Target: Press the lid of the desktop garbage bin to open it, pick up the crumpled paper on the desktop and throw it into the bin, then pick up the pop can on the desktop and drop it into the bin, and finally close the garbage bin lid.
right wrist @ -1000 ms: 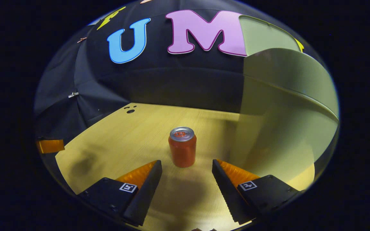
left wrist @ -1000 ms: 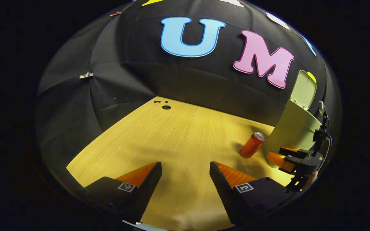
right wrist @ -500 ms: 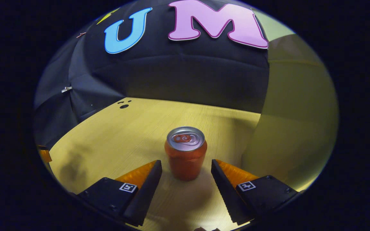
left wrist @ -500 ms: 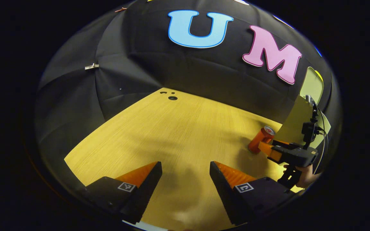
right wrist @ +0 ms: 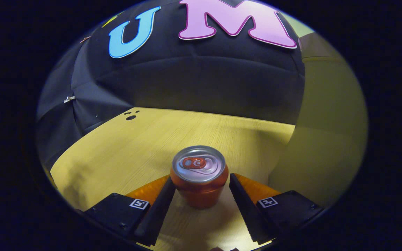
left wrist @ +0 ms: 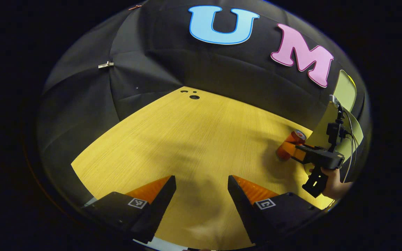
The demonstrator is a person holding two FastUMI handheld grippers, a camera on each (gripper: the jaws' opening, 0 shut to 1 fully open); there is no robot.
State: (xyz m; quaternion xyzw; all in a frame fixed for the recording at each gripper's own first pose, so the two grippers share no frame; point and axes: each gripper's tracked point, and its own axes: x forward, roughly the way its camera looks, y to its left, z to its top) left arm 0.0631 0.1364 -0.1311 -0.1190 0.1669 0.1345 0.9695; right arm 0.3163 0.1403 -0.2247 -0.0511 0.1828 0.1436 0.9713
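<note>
**Q:** Where is the can?

**A:** In the right gripper view the can [right wrist: 199,181] stands upright on the table [right wrist: 124,146], a short cylinder with a glossy orange-red wall and a dull silver top with a pull tab. It sits between the two fingers of my right gripper [right wrist: 201,190]. The fingers are spread wide, one on each side, close to the can's wall; I cannot tell whether either one touches it. Their inner faces are ribbed.

**Q:** And the bin?

**A:** The bin [right wrist: 326,139] is just to the right of the can, a smooth, pale green, rounded wall. In the left gripper view its lid [left wrist: 345,92] stands raised, a flat rounded panel of the same pale green.

**Q:** What about your other hand?

**A:** My left gripper [left wrist: 201,190] hangs above bare table, fingers apart, nothing between them. The table is light wood with a fine straight grain, and a few small dark holes [left wrist: 194,96] lie near its far edge. At the right of that view I see my right gripper [left wrist: 288,150] from the side, a blocky dark body with a cable on top, held in my hand [left wrist: 333,186], its fingers reaching around the can [left wrist: 296,136] beside the bin [left wrist: 326,129].
</note>
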